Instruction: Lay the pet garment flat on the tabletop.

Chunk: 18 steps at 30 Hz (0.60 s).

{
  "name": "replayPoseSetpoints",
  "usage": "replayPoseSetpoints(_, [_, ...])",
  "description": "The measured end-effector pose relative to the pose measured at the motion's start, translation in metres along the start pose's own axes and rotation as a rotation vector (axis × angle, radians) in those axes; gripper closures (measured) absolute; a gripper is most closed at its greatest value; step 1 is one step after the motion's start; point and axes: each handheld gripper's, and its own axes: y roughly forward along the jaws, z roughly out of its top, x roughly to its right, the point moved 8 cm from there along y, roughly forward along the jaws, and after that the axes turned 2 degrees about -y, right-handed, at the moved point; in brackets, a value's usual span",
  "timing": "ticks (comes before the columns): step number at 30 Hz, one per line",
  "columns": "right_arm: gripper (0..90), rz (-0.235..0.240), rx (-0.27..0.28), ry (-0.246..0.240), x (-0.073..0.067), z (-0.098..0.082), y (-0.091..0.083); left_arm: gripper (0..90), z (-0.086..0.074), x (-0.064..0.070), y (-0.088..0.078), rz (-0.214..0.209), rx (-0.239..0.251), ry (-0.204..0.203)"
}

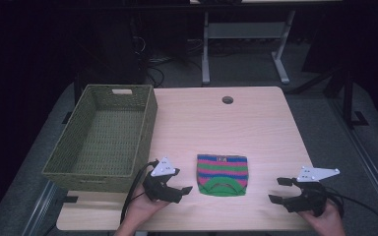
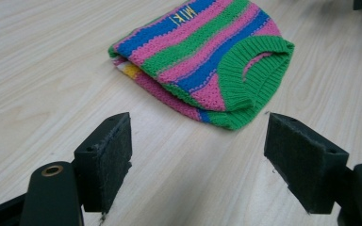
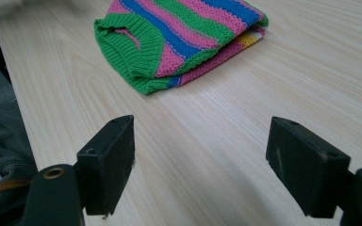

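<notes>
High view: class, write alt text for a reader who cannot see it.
A folded striped knit garment lies on a wooden table between the open left hand-held gripper and right hand-held gripper. A green woven basket sits at left.

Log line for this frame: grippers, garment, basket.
left gripper: open, off garment | right gripper: open, off garment | striped knit garment: folded flat on table between them | woven basket: empty, table's left
</notes>
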Motion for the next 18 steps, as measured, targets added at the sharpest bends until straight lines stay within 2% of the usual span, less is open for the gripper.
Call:
replayPoseSetpoints(4, [23.7, 0.005, 0.003, -0.008, 0.0, 0.005, 0.001, 23.5, 0.002, 0.002, 0.002, -0.008, -0.009, 0.015])
replayPoseSetpoints(7, [23.7, 0.014, 0.006, -0.017, -0.002, 0.011, 0.002, 23.5, 0.007, 0.005, 0.004, -0.03, 0.006, -0.004])
replayPoseSetpoints(18, [23.7, 0.03, -0.008, -0.03, -0.003, 0.017, 0.007, 23.5, 0.015, 0.008, 0.007, -0.036, 0.003, 0.014])
